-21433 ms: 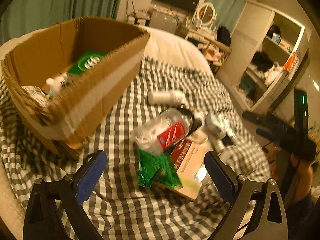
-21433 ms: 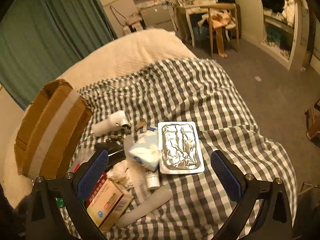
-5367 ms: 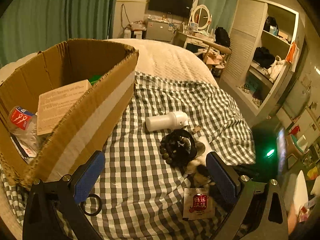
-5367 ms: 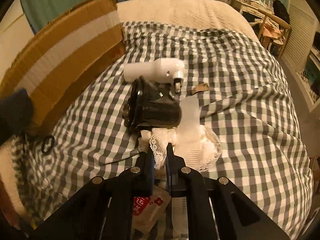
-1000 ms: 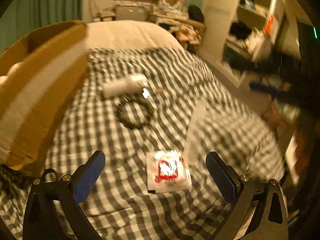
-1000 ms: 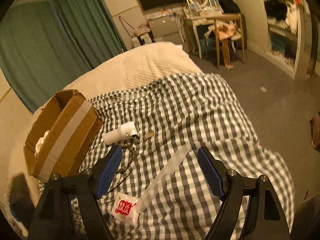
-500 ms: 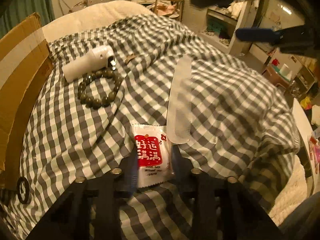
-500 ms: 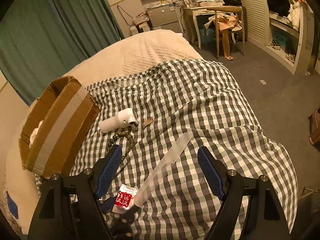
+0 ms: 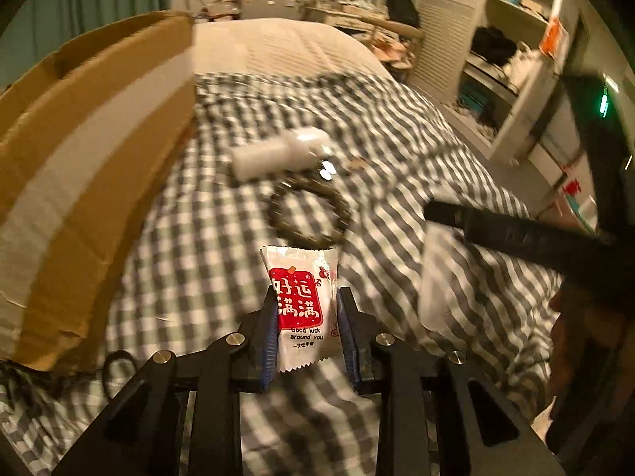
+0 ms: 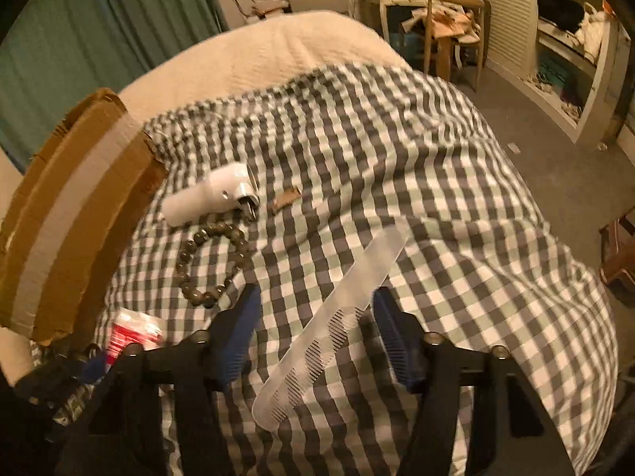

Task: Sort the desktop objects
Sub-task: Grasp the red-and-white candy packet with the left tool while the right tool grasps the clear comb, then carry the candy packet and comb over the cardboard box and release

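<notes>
The left gripper [image 9: 305, 319] is clamped on a small white packet [image 9: 300, 305] with a red label, pinching its two long edges; the packet stands upright between the blue pads, its long axis running away from the camera, raised off the checked bed cover [image 10: 436, 182]. Beyond it lie a ring of dark beads [image 9: 309, 214] and, further on, a white bottle-shaped thing [image 9: 278, 152] lying on its side, its metal-tipped end near the beads. A cardboard box [image 9: 79, 166] with a pale tape band stands at the left. The right gripper [image 10: 317, 317] is partly open, its fingers set either side of a clear plastic comb [image 10: 337, 313] without visibly gripping it. The comb lies flat, slanting from near left to far right, teeth at the near end.
</notes>
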`<state>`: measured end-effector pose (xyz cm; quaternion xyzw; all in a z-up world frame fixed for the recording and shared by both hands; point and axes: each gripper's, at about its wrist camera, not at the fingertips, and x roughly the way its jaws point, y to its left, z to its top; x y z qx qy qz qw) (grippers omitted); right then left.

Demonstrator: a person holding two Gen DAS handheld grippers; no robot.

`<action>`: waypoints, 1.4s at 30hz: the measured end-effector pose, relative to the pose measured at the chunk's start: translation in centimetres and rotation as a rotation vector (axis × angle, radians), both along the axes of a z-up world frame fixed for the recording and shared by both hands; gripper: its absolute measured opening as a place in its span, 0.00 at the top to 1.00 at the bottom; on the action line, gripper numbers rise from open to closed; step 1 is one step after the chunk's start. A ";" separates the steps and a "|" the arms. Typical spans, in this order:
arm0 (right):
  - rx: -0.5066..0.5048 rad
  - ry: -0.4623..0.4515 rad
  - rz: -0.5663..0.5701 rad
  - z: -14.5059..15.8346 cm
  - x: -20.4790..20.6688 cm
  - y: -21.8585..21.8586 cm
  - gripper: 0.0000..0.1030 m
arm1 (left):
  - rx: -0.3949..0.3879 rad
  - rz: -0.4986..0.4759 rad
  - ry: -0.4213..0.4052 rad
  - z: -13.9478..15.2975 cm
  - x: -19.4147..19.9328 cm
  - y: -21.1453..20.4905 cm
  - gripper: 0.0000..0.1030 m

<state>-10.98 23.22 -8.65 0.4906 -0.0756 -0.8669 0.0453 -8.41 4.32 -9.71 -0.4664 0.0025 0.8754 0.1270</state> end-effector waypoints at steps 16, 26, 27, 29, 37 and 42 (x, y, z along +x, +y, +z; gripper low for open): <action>-0.074 -0.097 0.037 -2.4 -0.1 -0.3 0.88 | 0.072 0.037 -0.001 1.1 -0.8 -1.7 0.73; -0.146 -0.121 0.075 -3.4 -0.5 -1.3 0.72 | 0.082 0.062 -0.019 0.8 -0.9 -2.1 0.73; -0.135 -0.118 0.084 -3.4 -0.6 -1.5 0.69 | 0.085 0.066 -0.022 0.7 -0.9 -2.2 0.73; -0.103 -0.104 0.103 -3.6 -0.7 -2.0 0.65 | 0.090 0.073 -0.026 0.6 -1.0 -2.4 0.73; 0.056 -0.056 0.160 -4.3 -0.4 -4.4 0.88 | 0.097 0.090 -0.033 0.6 -1.0 -2.8 0.73; -0.030 -0.029 0.145 -3.2 -0.2 -3.2 0.96 | 0.087 0.080 -0.005 1.4 -0.9 -2.7 0.73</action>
